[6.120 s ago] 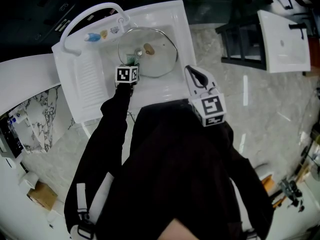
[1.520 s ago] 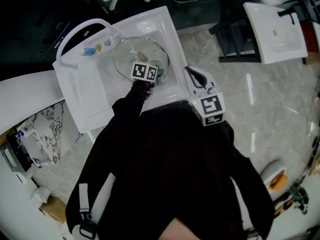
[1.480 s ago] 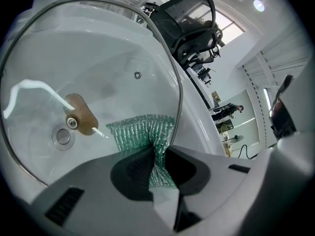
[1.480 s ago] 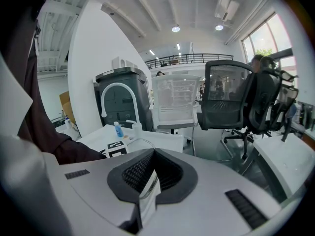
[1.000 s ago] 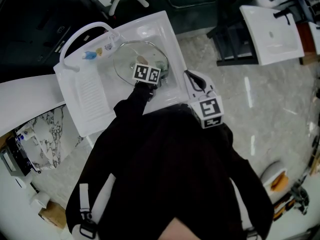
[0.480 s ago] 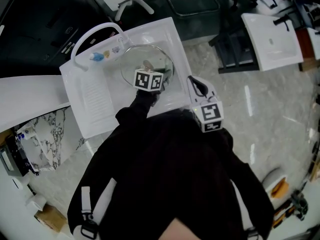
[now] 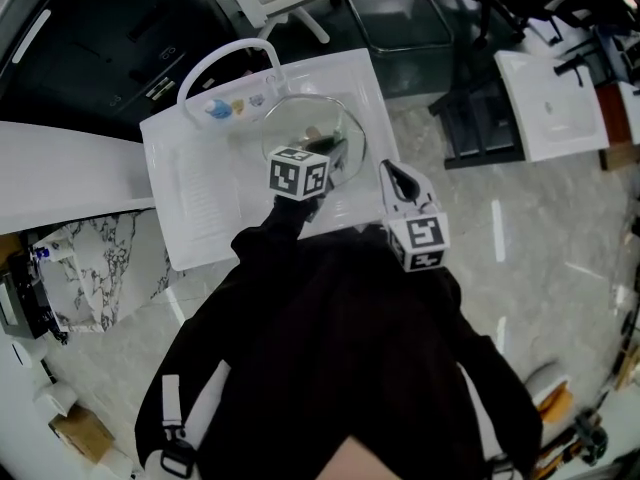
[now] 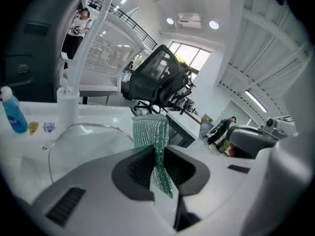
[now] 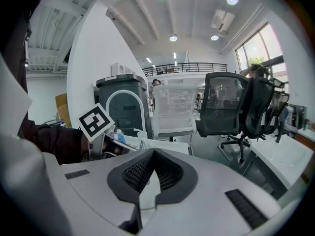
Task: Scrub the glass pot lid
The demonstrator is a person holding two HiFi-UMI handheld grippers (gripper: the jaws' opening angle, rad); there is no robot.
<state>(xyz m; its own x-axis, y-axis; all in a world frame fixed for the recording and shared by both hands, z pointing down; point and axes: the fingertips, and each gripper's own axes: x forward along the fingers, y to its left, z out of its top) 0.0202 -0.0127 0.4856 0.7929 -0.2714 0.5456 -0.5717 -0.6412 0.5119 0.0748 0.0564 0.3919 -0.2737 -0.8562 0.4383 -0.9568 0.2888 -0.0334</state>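
The glass pot lid (image 7: pixel 300 128) lies in the basin of a white sink (image 7: pixel 200 203), with its brown knob (image 7: pixel 313 132) facing up. My left gripper (image 7: pixel 320 160) hangs over the lid's near right part, shut on a green mesh scrubber (image 8: pixel 152 132). In the left gripper view the scrubber stands up between the jaws, and the lid's rim (image 8: pixel 81 128) curves below it. My right gripper (image 7: pixel 392 171) hovers to the right of the sink's front corner, away from the lid. In the right gripper view its jaws (image 9: pixel 153 154) are shut and hold nothing.
A white arched faucet (image 7: pixel 228 56) rises at the sink's back, with a blue bottle (image 8: pixel 13 118) beside it. A ribbed draining board (image 7: pixel 195 193) lies left of the basin. A second white sink (image 7: pixel 550 103) and a dark stand (image 7: pixel 480 118) stand to the right, on the marble floor.
Since six seconds ago my left gripper has moved with the scrubber from the lid's left edge to its right side. In the last second it barely shifts. The right gripper stays put.
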